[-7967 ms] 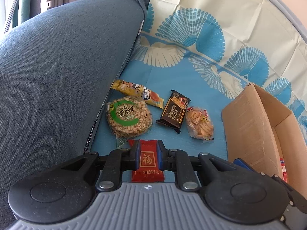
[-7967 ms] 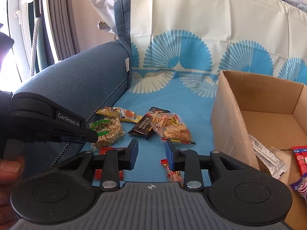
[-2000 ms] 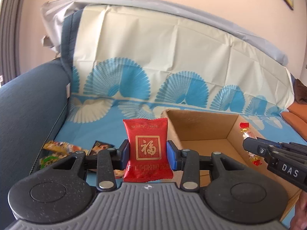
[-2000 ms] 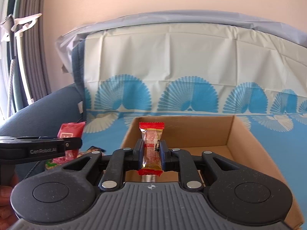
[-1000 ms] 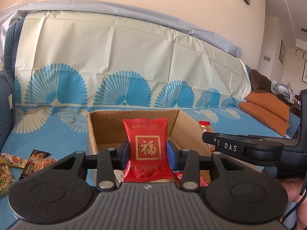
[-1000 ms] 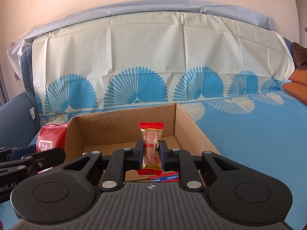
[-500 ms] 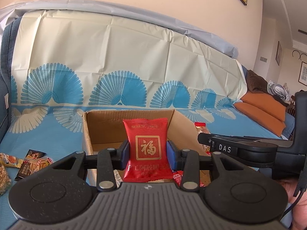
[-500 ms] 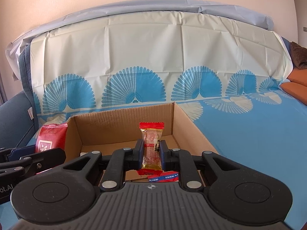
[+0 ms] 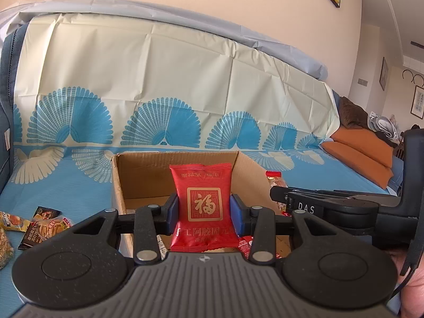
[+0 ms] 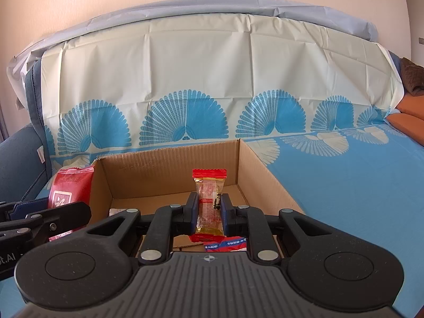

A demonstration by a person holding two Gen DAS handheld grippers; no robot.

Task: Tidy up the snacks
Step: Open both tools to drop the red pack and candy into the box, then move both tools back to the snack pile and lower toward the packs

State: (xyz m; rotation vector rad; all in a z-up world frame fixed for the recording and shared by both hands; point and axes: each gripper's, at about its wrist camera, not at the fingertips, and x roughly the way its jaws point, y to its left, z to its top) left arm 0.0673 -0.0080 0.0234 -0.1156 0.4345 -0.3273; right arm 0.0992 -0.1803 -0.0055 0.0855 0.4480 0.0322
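Left gripper [image 9: 204, 213] clamps glossy red foil packet [image 9: 203, 209], upright. Right gripper [image 10: 209, 210] pinches slim clear-wrapped candy [image 10: 209, 201], crimped red ends. Corrugated cardboard box [image 10: 169, 167] open just ahead, below both.

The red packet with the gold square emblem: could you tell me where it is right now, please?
The red packet is upright, clamped in the left tongs in front of the open cardboard box; the right wrist view shows it at that box's left wall.

left claw [image 9: 204, 213] clamped, right claw [image 10: 209, 210] clamped
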